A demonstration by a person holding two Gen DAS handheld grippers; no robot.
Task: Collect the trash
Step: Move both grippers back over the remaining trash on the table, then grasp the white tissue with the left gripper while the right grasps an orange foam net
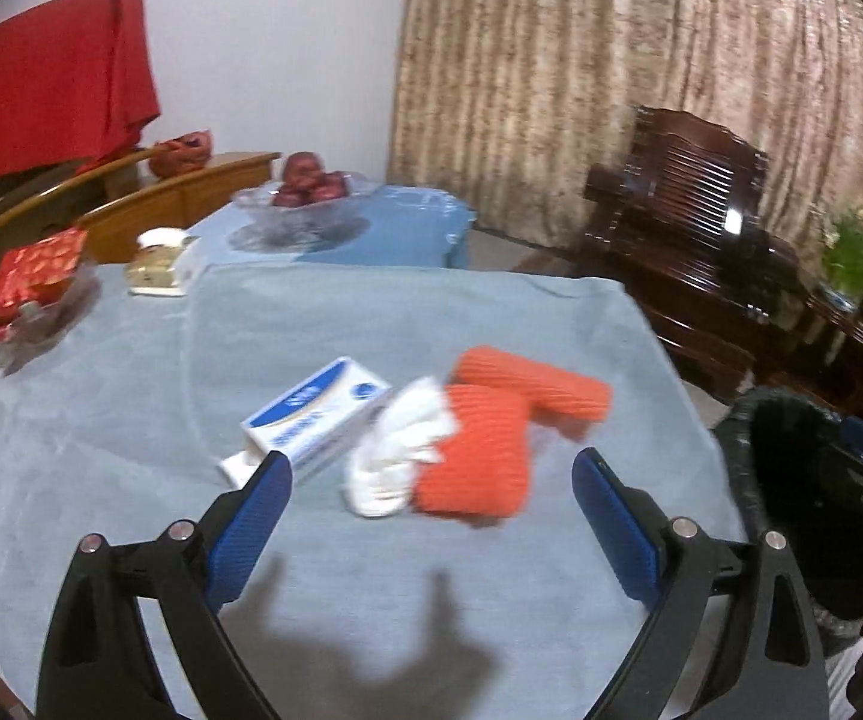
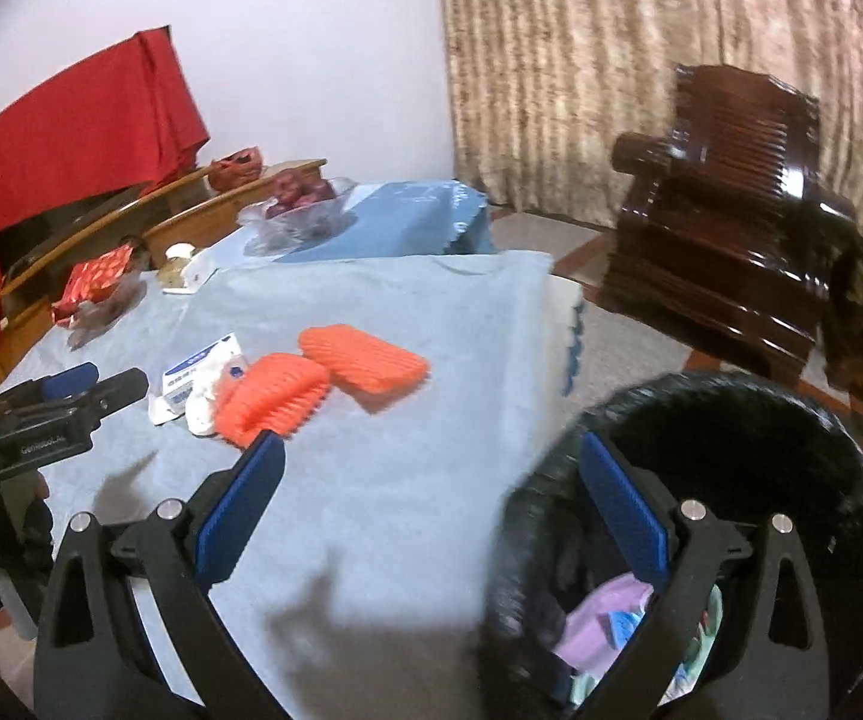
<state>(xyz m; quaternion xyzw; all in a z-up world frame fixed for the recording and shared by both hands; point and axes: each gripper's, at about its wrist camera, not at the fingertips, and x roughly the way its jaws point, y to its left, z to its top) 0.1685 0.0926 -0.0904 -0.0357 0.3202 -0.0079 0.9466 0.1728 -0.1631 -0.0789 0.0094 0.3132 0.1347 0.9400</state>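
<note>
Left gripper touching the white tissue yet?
Apart. Left wrist view: the open left gripper shows bare cloth between its fingertips and the tissue.

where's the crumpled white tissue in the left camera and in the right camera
Left wrist: crumpled white tissue lies centre frame, between the blue-and-white box and the near orange foam piece.
Right wrist: crumpled white tissue left of centre.
Shared landmark: near orange foam piece.
</note>
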